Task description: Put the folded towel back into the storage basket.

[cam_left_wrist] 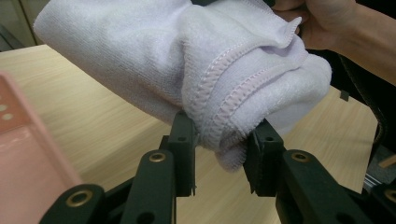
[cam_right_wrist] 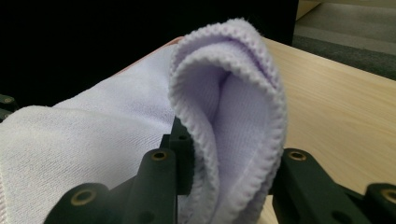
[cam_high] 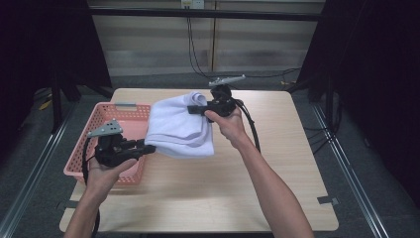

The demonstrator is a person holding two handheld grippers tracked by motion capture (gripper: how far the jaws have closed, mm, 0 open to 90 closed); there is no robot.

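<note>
The wooden table [cam_high: 277, 163] is the biggest thing here, most of its top bare to the right and toward the person. A pink basket [cam_high: 130, 113] sits at its left edge, open side up. Above the table, between basket and centre, hangs a folded lavender towel [cam_high: 178, 126], held off the surface by both tools. The right gripper [cam_high: 194, 110] is clamped on the far folded corner, and in the right gripper view the layers bulge between its jaws. The left gripper [cam_high: 151, 148] pinches the near stitched hem [cam_left_wrist: 224, 121], its jaws closed on the cloth. Holding two opposite corners likely keeps the folds together for carrying. The basket's near rim looks like the only edge to clear.
</note>
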